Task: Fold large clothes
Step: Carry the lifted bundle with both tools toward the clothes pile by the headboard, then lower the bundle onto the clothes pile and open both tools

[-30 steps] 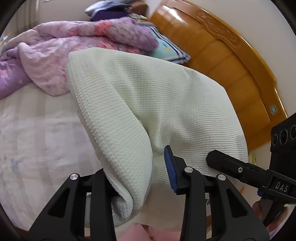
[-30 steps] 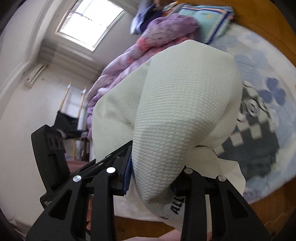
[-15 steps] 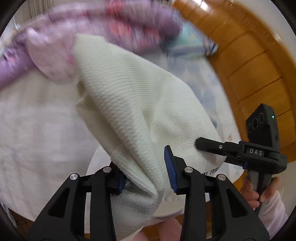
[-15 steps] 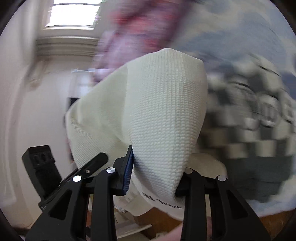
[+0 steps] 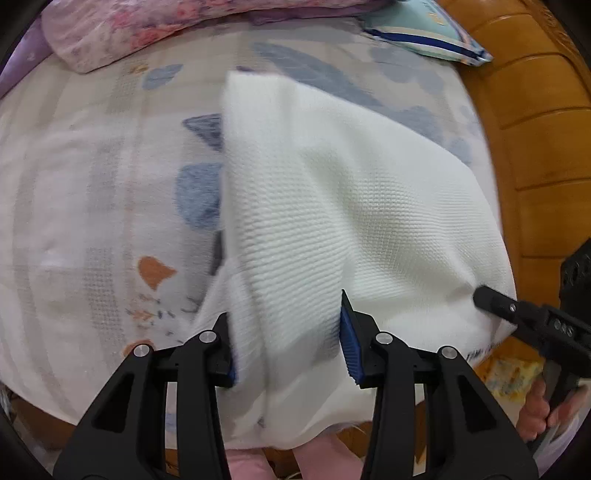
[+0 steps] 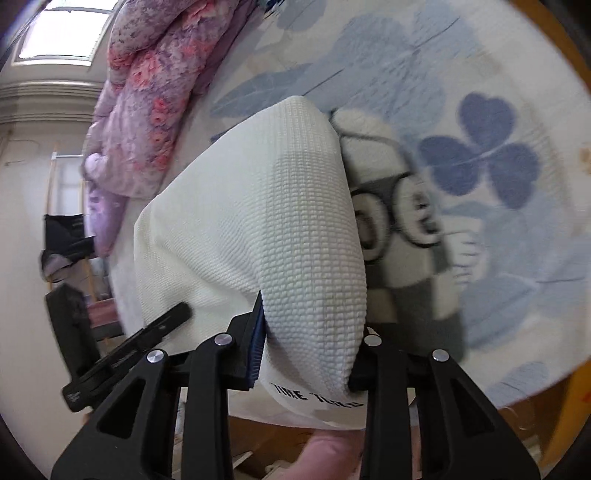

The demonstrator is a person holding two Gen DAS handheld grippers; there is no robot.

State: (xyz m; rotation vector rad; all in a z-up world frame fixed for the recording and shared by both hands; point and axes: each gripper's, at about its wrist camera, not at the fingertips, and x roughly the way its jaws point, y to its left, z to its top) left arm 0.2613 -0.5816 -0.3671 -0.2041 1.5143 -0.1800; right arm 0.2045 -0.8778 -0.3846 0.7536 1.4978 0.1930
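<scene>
A white waffle-knit garment [image 5: 332, 206] lies folded over on the bed, its far edge resting on the sheet. In the left wrist view its near fold runs between the jaws of my left gripper [image 5: 290, 350], which are opening; the fold hangs slack beside the right pad. My right gripper [image 6: 306, 350] is shut on the same garment [image 6: 280, 221] near a hem with black lettering. Under that fold a layer with a grey checked cartoon print [image 6: 402, 206] lies flat. Each view shows the other gripper's fingers at the cloth's side: the right gripper's fingers [image 5: 491, 297] and the left gripper's fingers [image 6: 173, 315].
The bed sheet [image 5: 92, 184] is pale with blue leaf shapes. A pink and purple quilt [image 5: 155, 26] is bunched along the far side, with a teal pillow [image 5: 424, 33] beside it. A wooden bed frame [image 5: 543, 147] runs along the right. A hand [image 5: 535, 410] holds the right gripper.
Both grippers have come down with the garment, which hung in the air before and now rests on the sheet. The left jaws stand wider apart than before.
</scene>
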